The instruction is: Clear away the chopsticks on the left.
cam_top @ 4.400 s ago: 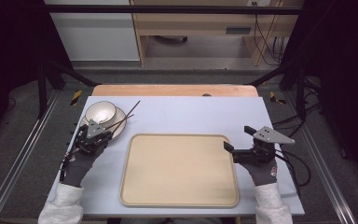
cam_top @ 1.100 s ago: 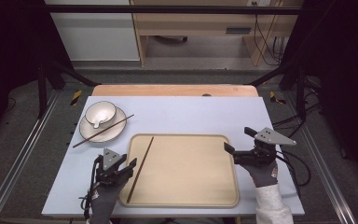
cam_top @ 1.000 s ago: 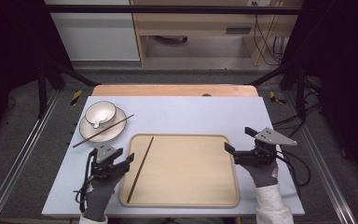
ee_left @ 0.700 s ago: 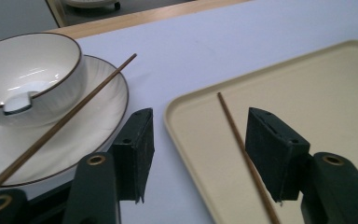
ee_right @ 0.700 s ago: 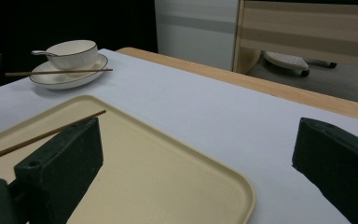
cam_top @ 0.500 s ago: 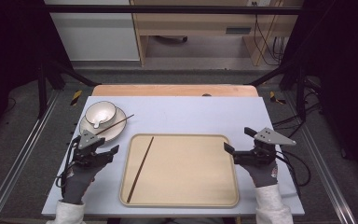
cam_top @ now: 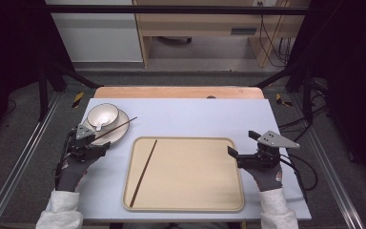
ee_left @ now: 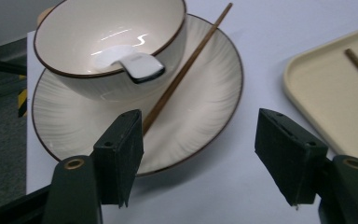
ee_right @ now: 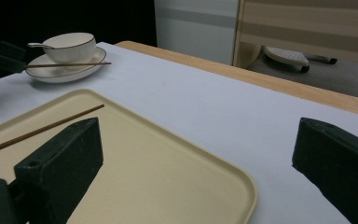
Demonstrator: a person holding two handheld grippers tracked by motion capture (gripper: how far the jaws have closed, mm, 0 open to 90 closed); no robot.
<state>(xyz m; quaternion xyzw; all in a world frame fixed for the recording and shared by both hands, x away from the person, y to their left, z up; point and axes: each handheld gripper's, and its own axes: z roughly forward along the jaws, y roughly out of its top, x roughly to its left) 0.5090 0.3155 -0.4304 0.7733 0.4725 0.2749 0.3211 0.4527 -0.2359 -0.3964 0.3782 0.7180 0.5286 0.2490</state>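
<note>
left tool (ee_left: pixel 198 156): wide, jaws just opened further, empty, at plate (ee_left: pixel 205 102) rim | second chopstick (ee_left: pixel 186 70) on plate, leaning on bowl (ee_left: pixel 112 51) | first chopstick (cam_top: pixel 143 172) on tray (cam_top: pixel 190 202) | right tool (cam_top: pixel 240 157): wide, empty | risk: jaw nudges plate, chopstick rolls onto desk (cam_top: pixel 195 114)

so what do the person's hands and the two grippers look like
Both hands wear dark grey gloves with white sleeves behind them. The left gripper and right gripper are black, each with two blocky jaws and brass-ringed holes at the jaw bases. Each carries a grey three-cornered plate on top and trails a black cable.
</note>
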